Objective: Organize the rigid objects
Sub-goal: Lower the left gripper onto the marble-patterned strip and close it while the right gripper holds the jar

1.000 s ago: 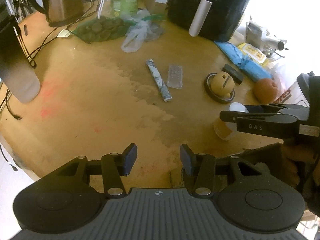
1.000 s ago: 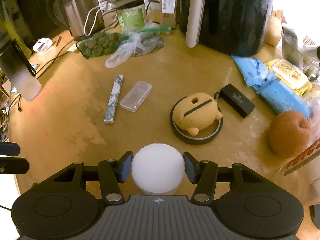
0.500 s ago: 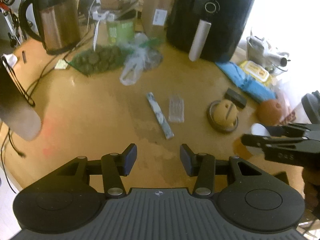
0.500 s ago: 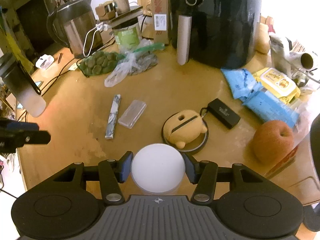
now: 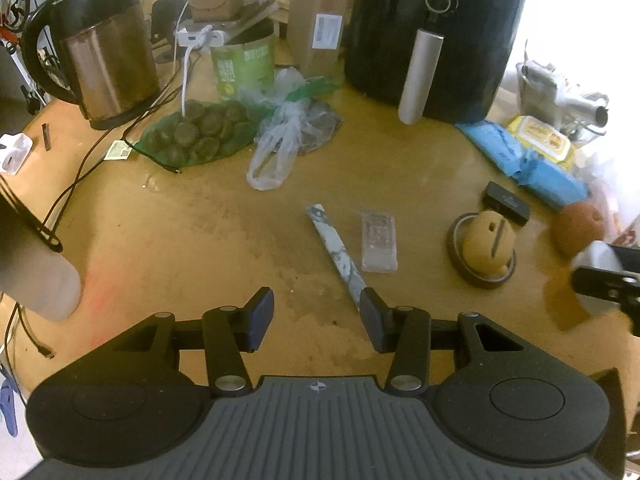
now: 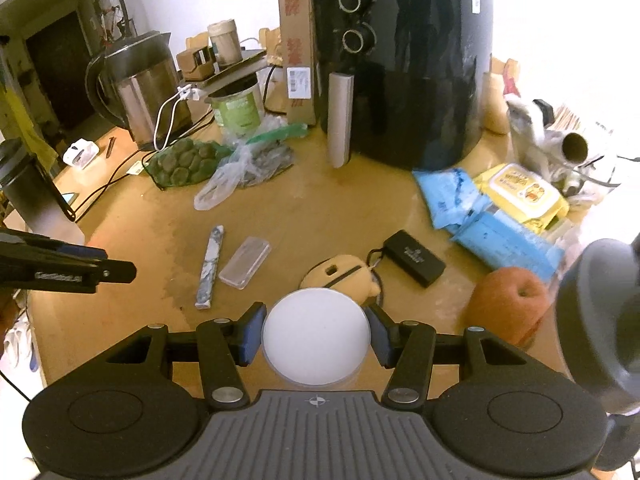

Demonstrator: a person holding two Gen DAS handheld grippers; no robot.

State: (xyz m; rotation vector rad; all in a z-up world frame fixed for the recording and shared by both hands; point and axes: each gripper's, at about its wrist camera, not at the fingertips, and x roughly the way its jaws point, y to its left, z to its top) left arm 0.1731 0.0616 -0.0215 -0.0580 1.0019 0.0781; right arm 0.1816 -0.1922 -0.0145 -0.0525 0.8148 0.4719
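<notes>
The right claw (image 6: 316,338) clamps a round white-lidded translucent container (image 6: 316,336) between both pads, carried clear of the worn yellow-brown wooden desk (image 6: 320,208), presumably for regrouping. The left claw (image 5: 316,322) hangs empty, jaws moderately apart, above the near end of a marbled grey-white stick (image 5: 338,256) lying beside a clear flat plastic case (image 5: 378,242), probably the next pick.

Both wrist cams high, angled down, facing air fryer (image 5: 436,36); shared: table (image 6: 320,200).

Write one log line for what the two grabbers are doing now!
left gripper: open, empty | right gripper: shut on white-lidded container, above table
</notes>
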